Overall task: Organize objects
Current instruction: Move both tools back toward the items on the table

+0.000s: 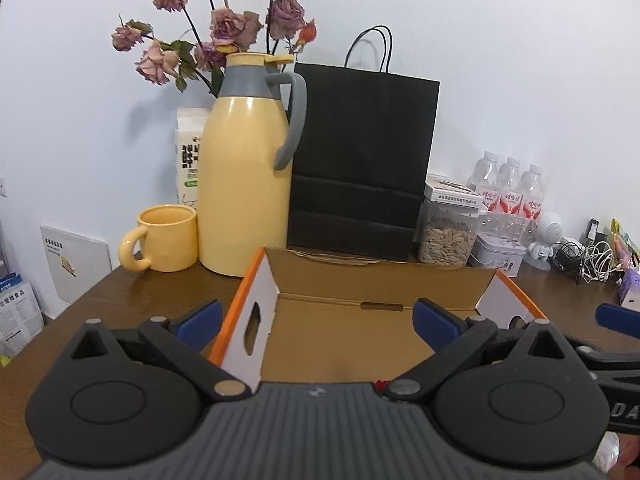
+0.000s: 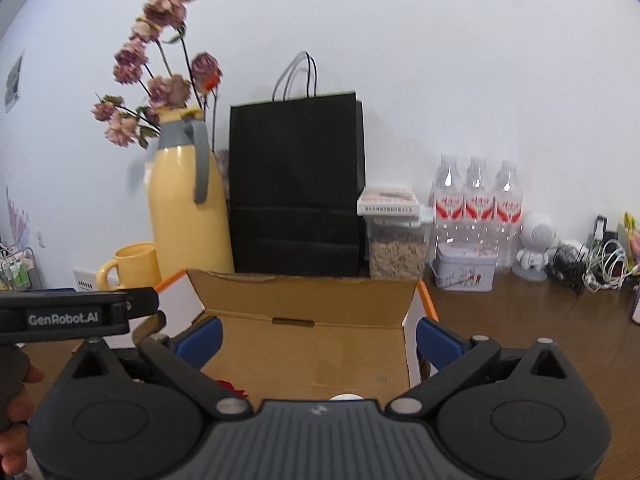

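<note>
An open cardboard box (image 1: 380, 280) with white and orange outer walls sits on the brown table, right in front of both grippers. My left gripper (image 1: 318, 320) is open. Its blue pads (image 1: 200, 320) stand wide apart over the box's near part with nothing between them. My right gripper (image 2: 319, 342) is open too, over the same box (image 2: 304, 296), and its pads (image 2: 438, 342) hold nothing. Low in the box a small red thing (image 2: 232, 386) and a white thing (image 2: 346, 397) peek out, mostly hidden by the gripper body.
Behind the box stand a yellow jug (image 1: 244, 184), a yellow mug (image 1: 168, 238), a black paper bag (image 1: 360, 160) and dried roses (image 1: 228, 28). To the right are a seed jar (image 1: 448, 236), a tin (image 1: 498, 254), water bottles (image 1: 508, 188) and tangled cables (image 1: 588, 260).
</note>
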`<control>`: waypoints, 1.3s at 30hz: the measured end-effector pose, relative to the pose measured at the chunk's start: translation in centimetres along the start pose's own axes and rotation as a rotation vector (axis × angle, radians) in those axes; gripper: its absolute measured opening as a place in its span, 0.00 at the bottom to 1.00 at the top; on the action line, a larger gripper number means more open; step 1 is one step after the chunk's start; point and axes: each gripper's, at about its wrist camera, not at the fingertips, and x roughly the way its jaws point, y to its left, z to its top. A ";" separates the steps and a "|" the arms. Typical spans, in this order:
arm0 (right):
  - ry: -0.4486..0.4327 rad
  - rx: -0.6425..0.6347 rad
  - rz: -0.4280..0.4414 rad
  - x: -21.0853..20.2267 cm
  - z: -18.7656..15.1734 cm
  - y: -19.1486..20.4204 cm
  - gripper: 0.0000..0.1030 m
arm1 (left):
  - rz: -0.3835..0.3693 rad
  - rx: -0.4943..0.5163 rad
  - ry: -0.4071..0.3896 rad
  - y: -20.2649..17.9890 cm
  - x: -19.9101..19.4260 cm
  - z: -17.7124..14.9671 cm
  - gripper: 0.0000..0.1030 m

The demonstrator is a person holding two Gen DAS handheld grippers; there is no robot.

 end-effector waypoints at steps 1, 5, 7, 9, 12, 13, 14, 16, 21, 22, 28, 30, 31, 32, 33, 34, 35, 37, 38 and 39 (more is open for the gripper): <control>-0.006 -0.004 -0.001 -0.7 0.0 0.1 1.00 | 0.002 0.003 0.003 0.1 -0.4 -0.1 1.00; -0.018 -0.012 -0.003 -3.2 -0.3 0.4 1.00 | 0.003 0.026 0.009 0.7 -2.3 -0.5 1.00; -0.021 -0.012 -0.003 -4.6 -0.8 0.4 1.00 | 0.003 0.035 0.010 1.1 -3.4 -0.9 1.00; -0.016 -0.013 -0.010 -5.7 -1.2 0.5 1.00 | 0.006 0.040 0.016 1.5 -4.5 -1.2 1.00; -0.007 -0.022 -0.016 -7.7 -2.1 0.7 1.00 | 0.007 0.046 0.017 2.2 -6.3 -1.6 1.00; -0.002 -0.025 -0.015 -8.4 -2.5 0.8 1.00 | 0.011 0.047 0.018 2.5 -7.0 -1.8 1.00; 0.002 -0.027 -0.016 -8.9 -2.8 0.8 1.00 | 0.013 0.049 0.021 2.6 -7.4 -2.0 1.00; 0.007 -0.027 -0.018 -10.2 -3.4 0.8 1.00 | 0.012 0.053 0.025 3.1 -8.6 -2.4 1.00; 0.032 -0.040 -0.017 -12.8 -5.3 1.4 1.00 | 0.012 0.063 0.042 4.4 -10.9 -3.8 1.00; 0.040 -0.042 -0.015 -13.3 -5.8 1.6 1.00 | 0.010 0.064 0.048 4.7 -11.3 -4.1 1.00; 0.078 -0.048 0.002 -15.2 -7.9 2.9 1.00 | 0.000 0.056 0.094 6.4 -13.1 -6.4 1.00; 0.093 -0.044 0.010 -15.5 -8.6 3.1 1.00 | -0.002 0.052 0.108 7.0 -13.6 -7.2 1.00; 0.102 -0.043 0.011 -15.7 -9.1 3.3 1.00 | -0.002 0.052 0.115 7.2 -13.8 -7.6 1.00; 0.110 -0.042 0.010 -15.8 -9.5 3.5 1.00 | -0.001 0.049 0.122 7.5 -14.1 -8.0 1.00; 0.117 -0.040 0.010 -16.0 -9.8 3.6 1.00 | -0.001 0.045 0.127 7.8 -14.3 -8.4 1.00; 0.126 -0.035 0.013 -16.1 -10.2 3.7 1.00 | -0.002 0.041 0.132 8.1 -14.5 -8.8 1.00; 0.133 -0.031 0.019 -16.1 -10.5 3.8 1.00 | -0.004 0.037 0.136 8.3 -14.7 -9.0 1.00; 0.151 -0.029 0.020 -16.0 -11.0 4.0 1.00 | 0.005 0.037 0.151 8.6 -14.9 -9.5 1.00; 0.157 -0.027 0.018 -15.9 -11.3 4.2 1.00 | 0.011 0.036 0.152 8.7 -15.0 -9.8 1.00; 0.164 -0.022 0.015 -15.8 -11.4 4.2 1.00 | 0.015 0.031 0.148 8.8 -15.1 -9.9 1.00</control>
